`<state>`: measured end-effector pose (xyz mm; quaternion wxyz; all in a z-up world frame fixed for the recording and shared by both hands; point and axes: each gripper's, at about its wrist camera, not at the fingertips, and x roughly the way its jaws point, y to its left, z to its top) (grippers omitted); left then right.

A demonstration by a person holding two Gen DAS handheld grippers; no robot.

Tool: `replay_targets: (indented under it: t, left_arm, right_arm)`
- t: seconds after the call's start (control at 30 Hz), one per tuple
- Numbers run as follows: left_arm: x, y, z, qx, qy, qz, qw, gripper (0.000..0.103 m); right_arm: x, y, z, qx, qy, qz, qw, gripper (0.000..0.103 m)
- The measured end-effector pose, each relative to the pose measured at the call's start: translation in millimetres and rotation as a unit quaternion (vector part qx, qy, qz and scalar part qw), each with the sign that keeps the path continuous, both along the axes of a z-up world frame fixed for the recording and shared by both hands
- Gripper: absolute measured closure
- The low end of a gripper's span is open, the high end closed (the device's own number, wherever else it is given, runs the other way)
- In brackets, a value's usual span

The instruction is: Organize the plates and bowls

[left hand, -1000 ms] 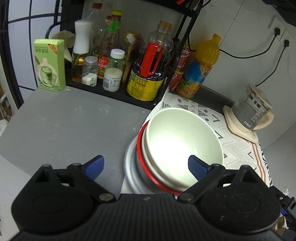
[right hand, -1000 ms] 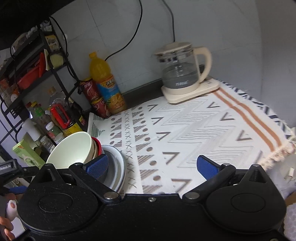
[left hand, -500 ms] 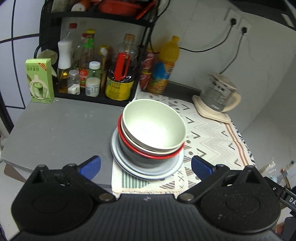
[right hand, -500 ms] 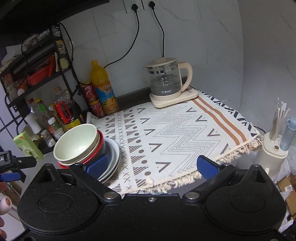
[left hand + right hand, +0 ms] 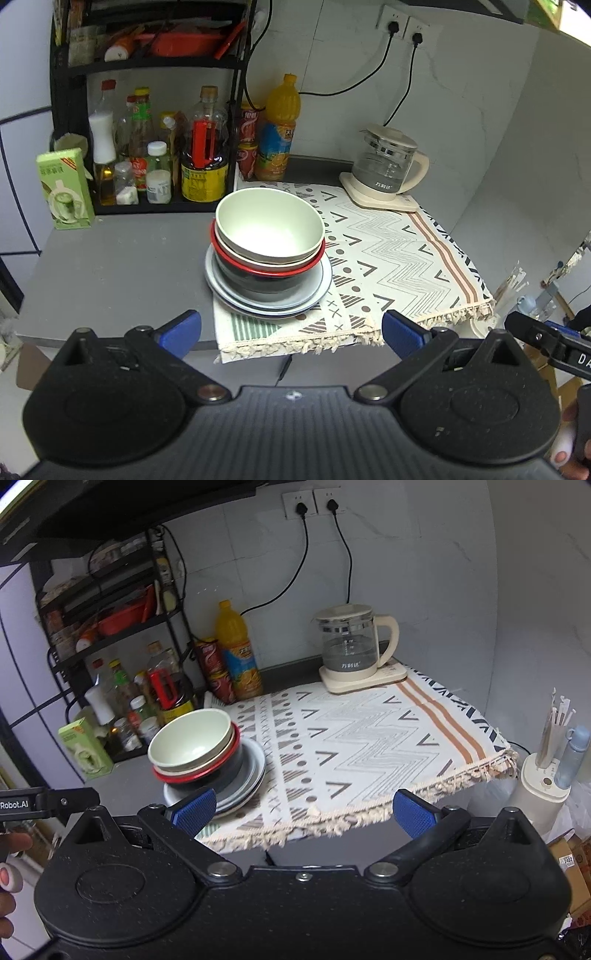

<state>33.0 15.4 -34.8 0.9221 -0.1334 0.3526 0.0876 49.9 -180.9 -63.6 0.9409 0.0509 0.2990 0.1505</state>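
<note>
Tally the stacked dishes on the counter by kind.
Bowls: 3 (pale green bowl, cream bowl, red-rimmed black bowl)
Plates: at least 2; the rims are hard to separate
Total: at least 5

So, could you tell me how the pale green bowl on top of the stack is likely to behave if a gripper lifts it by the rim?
The pale green bowl sits tilted in the red-rimmed bowl, so it would probably lift free rather than stick. Its surface looks smooth and glossy, so the rim may slip between the fingers. Nudging it sideways could shift the stack on the plates.
</note>
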Motion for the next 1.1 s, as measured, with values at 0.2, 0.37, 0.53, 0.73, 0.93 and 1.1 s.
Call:
replay_targets:
  t: [0.2,0.37,0.53,0.73,0.93,1.1]
  left_arm:
    - [-18,-9,3,0.015,-0.007,-0.010,0.9998,0.000]
    - [-26,-15,6,0.010,-0.005,-0.018,0.9998,0.000]
    - [-30,-25,10,0.015,-0.008,-0.031,0.9994,0.000]
    - [-31,-34,13,0.015,-0.011,-0.043,0.9989,0.000]
    - [-32,-40,14,0.019,-0.011,-0.047,0.9986,0.000]
    - [-33,-41,13,0.019,-0.007,-0.045,0.9988,0.000]
  right_arm:
    - [-16,-2,4,0.000,0.002,0.003,1.000,0.000]
    - [-25,-4,9,0.000,0.003,0.015,1.000,0.000]
    - [-31,-8,12,0.004,0.007,0.018,1.000,0.000]
    - [-32,-13,14,0.004,0.012,0.012,1.000,0.000]
    - [-33,-17,13,0.006,0.011,0.012,1.000,0.000]
    - [-32,-19,13,0.005,0.012,0.015,1.000,0.000]
